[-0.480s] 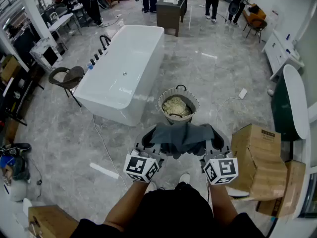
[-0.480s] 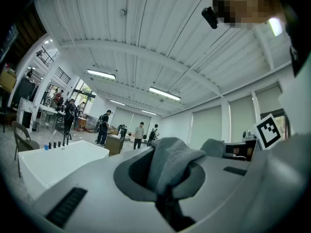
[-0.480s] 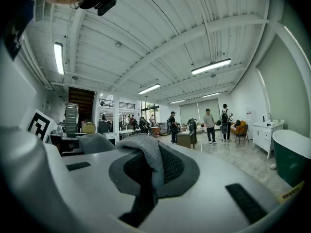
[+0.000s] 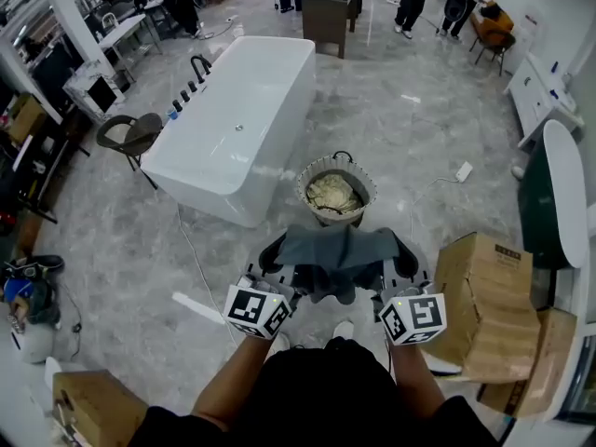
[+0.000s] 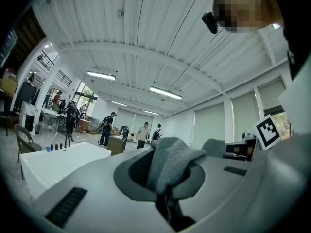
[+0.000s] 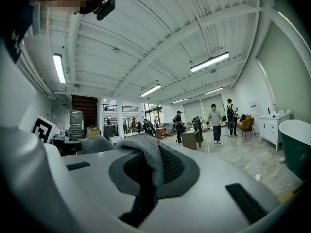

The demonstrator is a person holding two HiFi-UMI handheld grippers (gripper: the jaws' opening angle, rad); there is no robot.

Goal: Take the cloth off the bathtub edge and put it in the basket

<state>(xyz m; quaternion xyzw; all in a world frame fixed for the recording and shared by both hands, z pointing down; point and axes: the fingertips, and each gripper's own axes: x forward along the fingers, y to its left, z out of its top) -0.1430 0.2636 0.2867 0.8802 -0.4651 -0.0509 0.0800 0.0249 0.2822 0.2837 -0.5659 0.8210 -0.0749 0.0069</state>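
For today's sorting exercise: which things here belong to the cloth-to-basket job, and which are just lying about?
Job: grey cloth, held by left gripper and right gripper; basket; bathtub.
Lying about: cardboard box, chair, dark cabinet.

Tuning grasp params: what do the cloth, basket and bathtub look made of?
Cloth: soft grey fabric, matte, probably a knit; it drapes in folds and the right gripper view shows fine ribbing. Basket: apparently woven fibre or rope, pale and matte; weave too small to confirm. Bathtub: hard, glossy white, acrylic or ceramic by its smooth sheen.
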